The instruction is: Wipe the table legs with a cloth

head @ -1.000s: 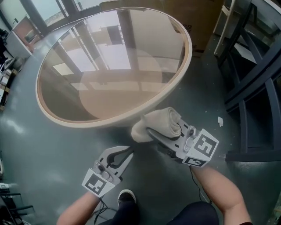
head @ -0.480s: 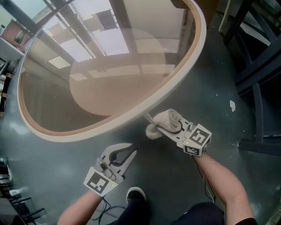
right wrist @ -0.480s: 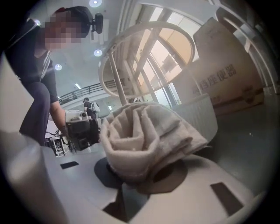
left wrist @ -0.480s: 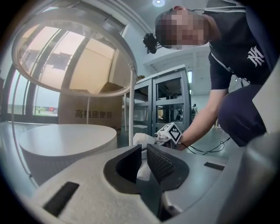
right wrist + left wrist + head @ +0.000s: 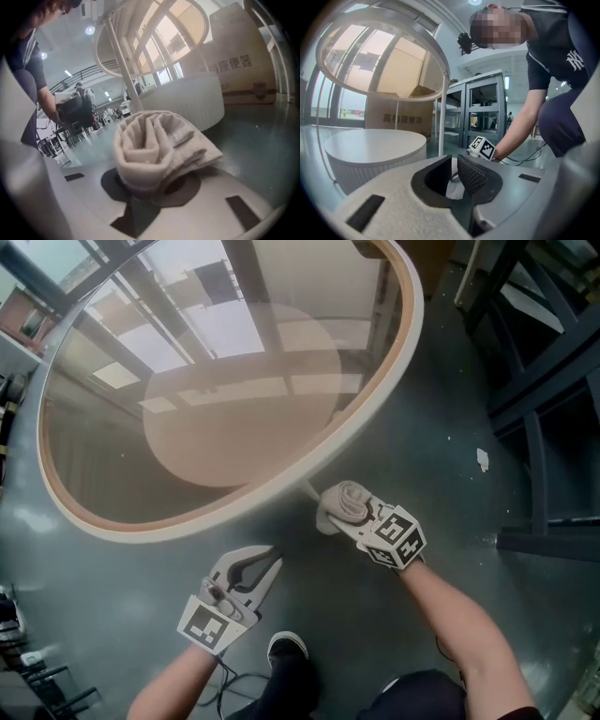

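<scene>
The right hand-held gripper (image 5: pixel 349 519) is clamped on a rolled cloth (image 5: pixel 345 499), which sits just in front of a thin white bench leg (image 5: pixel 123 65). I cannot tell if they touch, so I judge the wiping is only starting, with the other legs not yet done. The left hand-held gripper (image 5: pixel 258 563), off to its left, is closed on nothing, and beyond its jaws a cardboard box (image 5: pixel 396 115) reads "高档座便器".

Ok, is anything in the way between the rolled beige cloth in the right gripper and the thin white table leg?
Nothing visible does. The rolled beige cloth, clamped in the right gripper, sits close beside the thin white table leg, with only grey floor showing between them.
</scene>
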A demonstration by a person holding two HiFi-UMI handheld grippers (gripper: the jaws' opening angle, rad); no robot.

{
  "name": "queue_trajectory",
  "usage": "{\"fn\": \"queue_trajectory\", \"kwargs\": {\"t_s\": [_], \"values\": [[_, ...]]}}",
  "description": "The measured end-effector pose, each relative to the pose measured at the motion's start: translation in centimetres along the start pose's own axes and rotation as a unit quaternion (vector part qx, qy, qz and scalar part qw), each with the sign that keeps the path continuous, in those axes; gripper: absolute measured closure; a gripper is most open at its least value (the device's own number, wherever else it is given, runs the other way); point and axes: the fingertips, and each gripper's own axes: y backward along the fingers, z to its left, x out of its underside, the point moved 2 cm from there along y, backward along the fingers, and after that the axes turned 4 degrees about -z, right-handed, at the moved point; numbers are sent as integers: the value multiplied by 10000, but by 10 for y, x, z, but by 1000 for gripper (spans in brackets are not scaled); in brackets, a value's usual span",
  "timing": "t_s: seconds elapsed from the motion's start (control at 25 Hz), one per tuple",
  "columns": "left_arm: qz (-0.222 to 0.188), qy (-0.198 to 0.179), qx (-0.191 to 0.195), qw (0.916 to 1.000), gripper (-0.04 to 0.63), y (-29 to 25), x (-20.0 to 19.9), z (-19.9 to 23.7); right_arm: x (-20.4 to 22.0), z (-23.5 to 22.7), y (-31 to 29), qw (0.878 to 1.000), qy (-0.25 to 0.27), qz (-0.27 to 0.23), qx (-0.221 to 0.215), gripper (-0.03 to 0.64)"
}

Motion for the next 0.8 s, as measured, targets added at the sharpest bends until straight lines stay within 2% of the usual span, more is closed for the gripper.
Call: {"fn": "queue_trajectory", "kwargs": {"t_s": [0.12, 0.24, 0.36, 0.44, 0.56, 0.8], "values": [[69, 301, -93, 9995, 566, 13, -27, -19, -44, 47, 45, 9993, 55, -330, -160, 526], [230, 440, -4, 9988, 566, 30, -67, -51, -109, 107, 102, 9969, 385, -632, -273, 526], [296, 607, 10, 9977, 566, 58, -129, -84, -196, 178, 165, 9883, 480, -1402, -351, 526], [285, 742, -16, 9968, 569, 79, -181, -105, -251, 222, 212, 9850, 360, -1658, -305, 526], [103, 849, -93, 9963, 572, 112, -274, -133, -323, 281, 277, 9855, 432, -1622, -260, 526], [-286, 722, -198, 9968, 575, 164, -480, -185, -473, 377, 397, 9793, 189, -1998, -245, 526]]}}
